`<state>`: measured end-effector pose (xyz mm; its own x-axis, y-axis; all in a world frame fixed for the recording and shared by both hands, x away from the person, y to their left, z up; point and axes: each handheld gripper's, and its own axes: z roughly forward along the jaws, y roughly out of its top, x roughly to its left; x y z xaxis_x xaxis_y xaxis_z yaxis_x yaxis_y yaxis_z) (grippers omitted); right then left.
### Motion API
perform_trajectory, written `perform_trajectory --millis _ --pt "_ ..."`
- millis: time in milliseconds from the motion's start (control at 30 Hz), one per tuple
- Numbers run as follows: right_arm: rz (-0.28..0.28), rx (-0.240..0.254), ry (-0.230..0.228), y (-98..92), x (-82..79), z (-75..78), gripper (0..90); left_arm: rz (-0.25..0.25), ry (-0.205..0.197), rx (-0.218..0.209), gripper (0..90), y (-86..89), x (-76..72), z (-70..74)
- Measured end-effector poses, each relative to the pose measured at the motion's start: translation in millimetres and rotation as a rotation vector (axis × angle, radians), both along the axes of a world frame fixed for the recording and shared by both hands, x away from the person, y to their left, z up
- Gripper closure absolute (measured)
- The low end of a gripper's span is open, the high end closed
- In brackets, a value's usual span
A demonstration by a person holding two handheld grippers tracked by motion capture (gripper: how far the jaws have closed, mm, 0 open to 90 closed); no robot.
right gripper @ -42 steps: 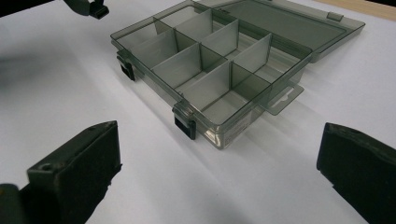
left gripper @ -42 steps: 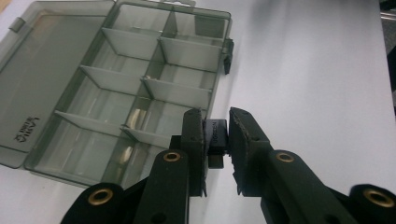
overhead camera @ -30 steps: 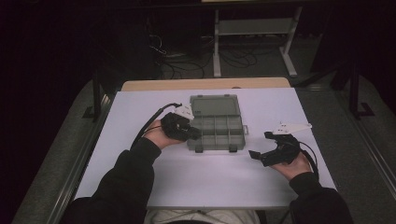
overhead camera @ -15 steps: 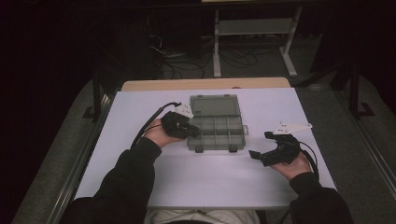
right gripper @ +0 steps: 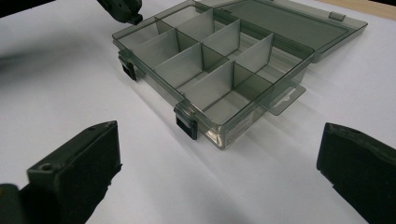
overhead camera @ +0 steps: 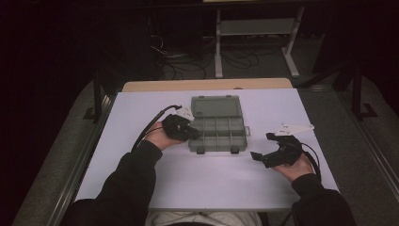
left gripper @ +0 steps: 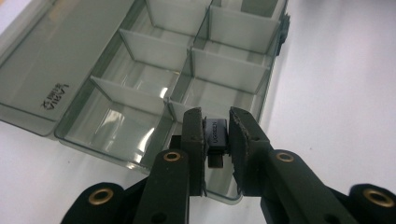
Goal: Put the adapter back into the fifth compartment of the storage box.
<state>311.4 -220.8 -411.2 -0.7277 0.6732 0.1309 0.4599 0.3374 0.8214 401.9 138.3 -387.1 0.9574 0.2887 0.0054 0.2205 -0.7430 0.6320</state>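
Smoky translucent plastic organiser box, rectangular, lies open mid-worktop; flat hinged lid folded back on the far side. Thin clear dividers split the tray into square cells. Two dark latches on the near edge, a hang tab at one end. Worktop surface matte white, smooth.

Left tongs clenched on a small dark adapter, a blocky plug-shaped piece with pale lettering, held over the tray's near-left corner cell. Pads rough, worn at the edges.

Right tongs released, jaws wide apart, nothing between them, resting to the right of the box, apart from it.
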Motion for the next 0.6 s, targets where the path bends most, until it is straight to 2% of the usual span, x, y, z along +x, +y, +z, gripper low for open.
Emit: perform_trajectory --millis 300,600 --pt "0.000 -0.001 0.000 0.2 -0.2 0.1 0.0 0.016 0.010 0.020 76.7 0.2 4.5 -8.8" --pt "-0.001 0.002 -0.001 -0.3 -0.4 0.4 0.0 0.004 0.009 0.054 76.8 -4.0 6.7 -16.8"
